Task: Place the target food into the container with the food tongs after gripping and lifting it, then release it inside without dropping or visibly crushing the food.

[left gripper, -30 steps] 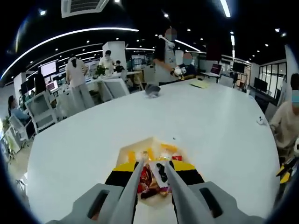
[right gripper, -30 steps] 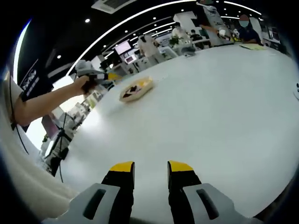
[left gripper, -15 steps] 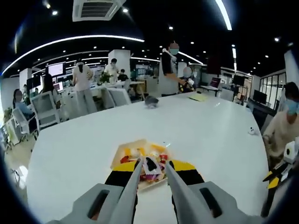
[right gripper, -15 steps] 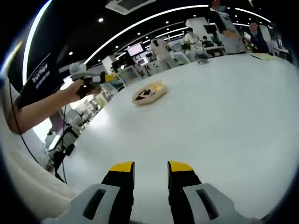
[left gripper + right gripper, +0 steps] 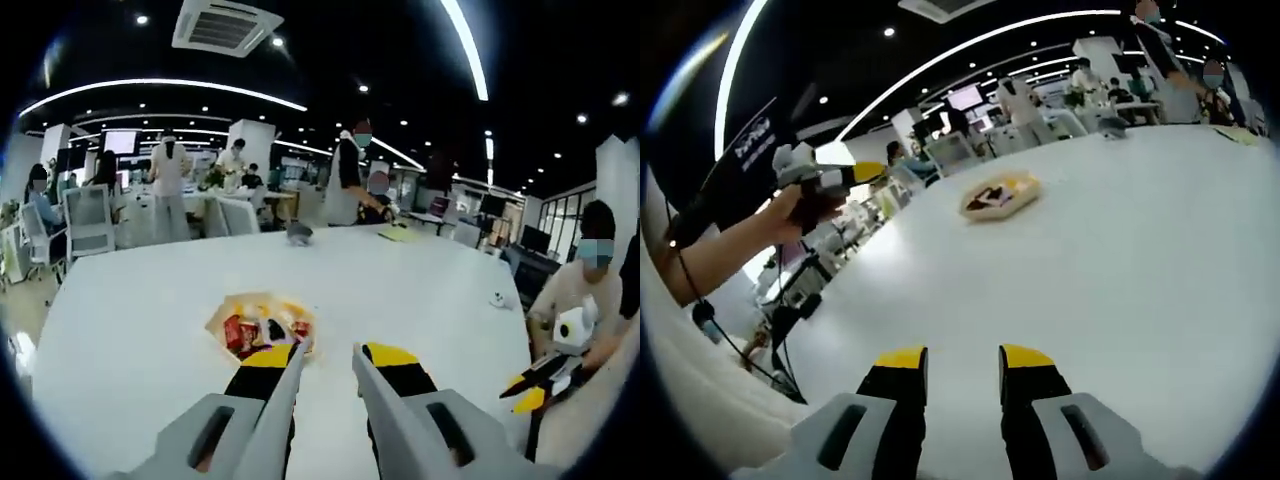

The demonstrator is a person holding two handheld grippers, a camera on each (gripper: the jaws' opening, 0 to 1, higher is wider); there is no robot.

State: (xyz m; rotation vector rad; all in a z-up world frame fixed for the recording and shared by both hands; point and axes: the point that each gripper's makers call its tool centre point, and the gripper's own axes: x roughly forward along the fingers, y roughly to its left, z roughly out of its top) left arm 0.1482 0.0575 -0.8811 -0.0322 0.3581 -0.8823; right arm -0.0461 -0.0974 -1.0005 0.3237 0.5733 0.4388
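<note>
Snacks in bright red and yellow wrappers sit piled in a shallow pale tray (image 5: pixel 262 322), at centre-left of the left gripper view, just above the yellow tip of the left tool (image 5: pixel 322 362). In the right gripper view the same tray (image 5: pixel 1002 193) lies in the upper middle, well apart from the right tool (image 5: pixel 963 365). The wrappers are too small to tell apart, so which piece is the target food, and whether this tray is the container or the source, is hard to say.

The left tool stands open with nothing between its jaws, held above the white counter (image 5: pixel 420 290) and pointed just right of the tray; that looks like an approach pose, high enough to clear the pile. The right tool is open and empty too, low over the bare counter at the bottom of its view, probably kept aside so it does not crowd the tray. No food tongs can be made out.

A hand (image 5: pixel 805 205) grips the left tool at the left of the right gripper view. The right tool's yellow tips (image 5: pixel 528 390) enter at lower right of the left gripper view. A small dark object (image 5: pixel 298 233) lies far up the counter, and people stand among desks and chairs beyond. Nothing blocks the way to the tray.
</note>
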